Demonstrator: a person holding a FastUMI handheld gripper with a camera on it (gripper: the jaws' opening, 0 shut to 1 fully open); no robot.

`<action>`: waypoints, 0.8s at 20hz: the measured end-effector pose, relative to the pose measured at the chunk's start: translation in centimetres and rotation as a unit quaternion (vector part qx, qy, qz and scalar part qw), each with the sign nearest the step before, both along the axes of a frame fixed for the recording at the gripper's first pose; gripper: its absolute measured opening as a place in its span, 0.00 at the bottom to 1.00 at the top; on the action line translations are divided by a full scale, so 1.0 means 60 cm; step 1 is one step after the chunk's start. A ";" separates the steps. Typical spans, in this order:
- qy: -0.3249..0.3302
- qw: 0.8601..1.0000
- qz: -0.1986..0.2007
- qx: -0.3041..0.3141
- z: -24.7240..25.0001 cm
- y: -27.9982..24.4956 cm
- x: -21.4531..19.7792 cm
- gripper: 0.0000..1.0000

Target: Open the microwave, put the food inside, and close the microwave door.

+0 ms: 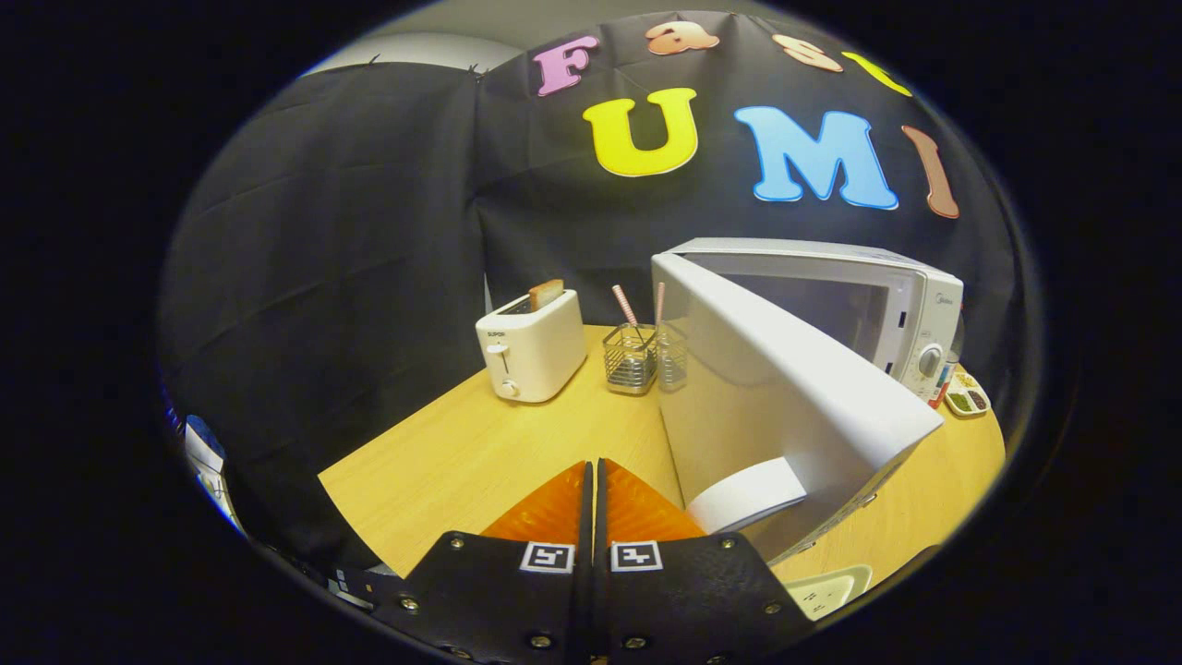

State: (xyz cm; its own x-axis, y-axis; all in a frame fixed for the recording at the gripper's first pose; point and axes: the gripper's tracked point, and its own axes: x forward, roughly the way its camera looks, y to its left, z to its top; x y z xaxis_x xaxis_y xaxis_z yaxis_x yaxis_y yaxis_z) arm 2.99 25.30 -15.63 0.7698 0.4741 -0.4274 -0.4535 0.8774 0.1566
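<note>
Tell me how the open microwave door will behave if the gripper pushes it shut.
The door is a broad rigid panel, so it should swing on its hinge rather than flex. Its smooth face may let the shut gripper slide. The microwave looks heavy enough to stay put on the table, though a hard shove might shift it.

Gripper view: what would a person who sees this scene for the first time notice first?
The microwave stands out first: its white door is swung wide open toward the camera, just right of the hand-held gripper, whose fingers are closed together with nothing between them. Beyond the fingers, on the wooden table, a white toaster holds a slice of toast, with a wire basket between toaster and door.
</note>
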 end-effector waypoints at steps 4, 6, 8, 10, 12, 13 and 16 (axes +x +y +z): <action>-0.002 1.000 -0.027 -0.007 0.001 -0.054 0.036 0.00; 0.001 0.999 -0.041 -0.006 -0.001 -0.080 0.053 0.01; 0.001 0.998 -0.055 -0.007 -0.003 -0.106 0.069 0.00; 0.002 0.998 -0.067 -0.008 -0.007 -0.132 0.088 0.01; 0.003 0.997 -0.079 -0.007 -0.010 -0.157 0.106 0.00; 0.003 0.996 -0.085 -0.008 -0.012 -0.169 0.116 0.00; 0.002 0.995 -0.100 -0.008 -0.018 -0.206 0.145 0.00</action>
